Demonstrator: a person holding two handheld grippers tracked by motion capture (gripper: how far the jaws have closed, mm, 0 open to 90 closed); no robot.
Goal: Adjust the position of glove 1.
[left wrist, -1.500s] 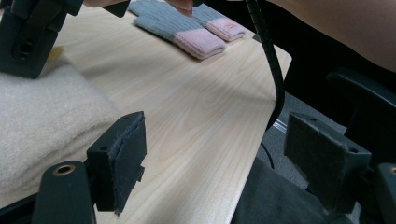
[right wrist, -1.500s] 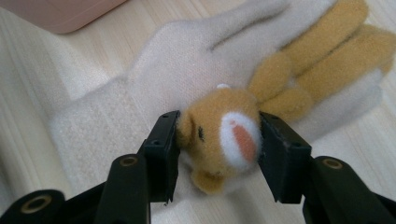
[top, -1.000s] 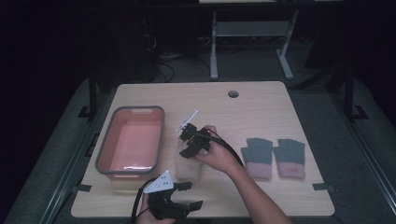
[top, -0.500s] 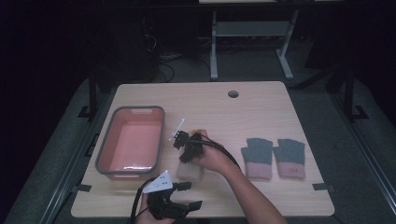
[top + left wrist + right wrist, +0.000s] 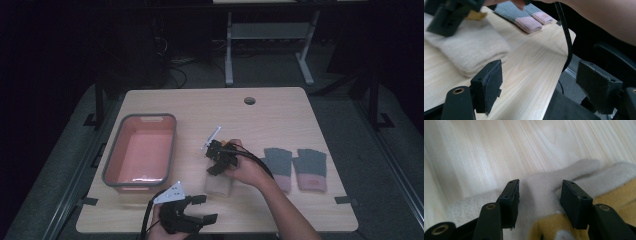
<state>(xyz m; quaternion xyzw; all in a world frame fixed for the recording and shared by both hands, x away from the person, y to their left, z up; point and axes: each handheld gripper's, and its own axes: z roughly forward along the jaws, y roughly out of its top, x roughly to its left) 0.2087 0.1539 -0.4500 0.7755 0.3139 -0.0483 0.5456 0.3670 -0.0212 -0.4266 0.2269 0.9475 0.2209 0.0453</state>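
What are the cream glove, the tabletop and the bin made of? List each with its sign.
Cream glove: soft fleecy knit, matte, going by its fuzzy nap.
Tabletop: pale wood or wood-look laminate, smooth, with straight grain lines.
Bin: likely plastic, pink inside with a grey rim, showing a faint sheen.

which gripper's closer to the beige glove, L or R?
Right. The right gripper hangs directly over the beige glove, jaws open; the left gripper waits beside it at the table's near edge.
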